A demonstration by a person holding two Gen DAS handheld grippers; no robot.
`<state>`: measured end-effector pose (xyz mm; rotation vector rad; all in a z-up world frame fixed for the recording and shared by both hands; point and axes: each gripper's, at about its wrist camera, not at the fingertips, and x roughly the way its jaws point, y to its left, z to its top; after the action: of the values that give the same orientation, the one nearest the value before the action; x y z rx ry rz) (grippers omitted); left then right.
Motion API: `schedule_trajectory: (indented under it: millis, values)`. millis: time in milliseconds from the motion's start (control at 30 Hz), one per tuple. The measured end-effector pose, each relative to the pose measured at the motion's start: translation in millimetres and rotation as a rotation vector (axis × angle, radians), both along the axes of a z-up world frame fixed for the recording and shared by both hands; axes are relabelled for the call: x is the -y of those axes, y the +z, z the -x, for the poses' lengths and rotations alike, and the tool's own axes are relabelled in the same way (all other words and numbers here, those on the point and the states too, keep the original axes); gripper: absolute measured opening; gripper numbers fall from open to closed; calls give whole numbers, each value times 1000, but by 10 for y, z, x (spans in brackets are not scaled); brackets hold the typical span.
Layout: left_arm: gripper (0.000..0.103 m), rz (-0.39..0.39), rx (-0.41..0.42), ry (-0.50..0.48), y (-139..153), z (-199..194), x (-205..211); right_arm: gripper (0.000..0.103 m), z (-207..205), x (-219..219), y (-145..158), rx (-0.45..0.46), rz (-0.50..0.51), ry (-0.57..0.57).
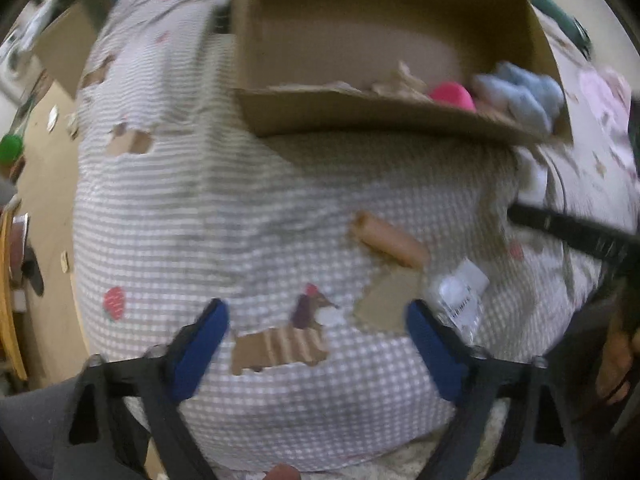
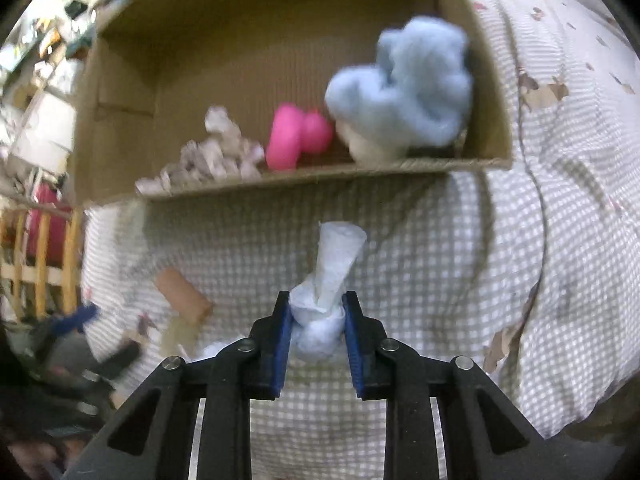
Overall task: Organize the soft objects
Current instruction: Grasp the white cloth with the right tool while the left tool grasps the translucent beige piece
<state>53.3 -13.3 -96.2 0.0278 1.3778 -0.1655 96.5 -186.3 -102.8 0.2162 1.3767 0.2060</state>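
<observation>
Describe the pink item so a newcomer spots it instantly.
Find the open cardboard box on the checked cloth. Along its near wall, the pink toy sits between crumpled grey paper and blue fluff. It alone is smooth, rounded and bright.

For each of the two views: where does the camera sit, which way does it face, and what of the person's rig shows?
Left wrist: behind the open left tongs, facing steeply down at the checked cloth; both blue pads show.
Right wrist: behind the right tongs, shut on a white wad, facing down toward the box.
Shared: the box, pink toy, blue fluff, tan tube.
</observation>
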Motion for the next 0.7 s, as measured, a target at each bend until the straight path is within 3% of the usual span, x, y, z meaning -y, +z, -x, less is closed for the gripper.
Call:
schedule_trajectory:
  millis: [167,300,400,467,600,633,700]
  values:
    - [55,9,-43,-92,-138,10,227,27,43,149,92,12,-51,-40]
    - [55,31,-69,-128,-225,-13,356,27,72,274,167,23,-63,-48]
    - [45,41,-83,-135,-324,-92,417,27,14,330,273,32,-70,-45]
    - [33,26,-70,-143,-361,-157,451,27,37,306,279,37,-77,-43]
    - [21,39,-64,-130,-384,-254,502,27,55,310,299,40,-79,-52]
    - [13,40,-57,-129,-372,-263,493,27,55,325,310,42,-81,-55]
    - [11,65,-46,-114,-290,-271,370,27,67,330,313,43,-88,-58]
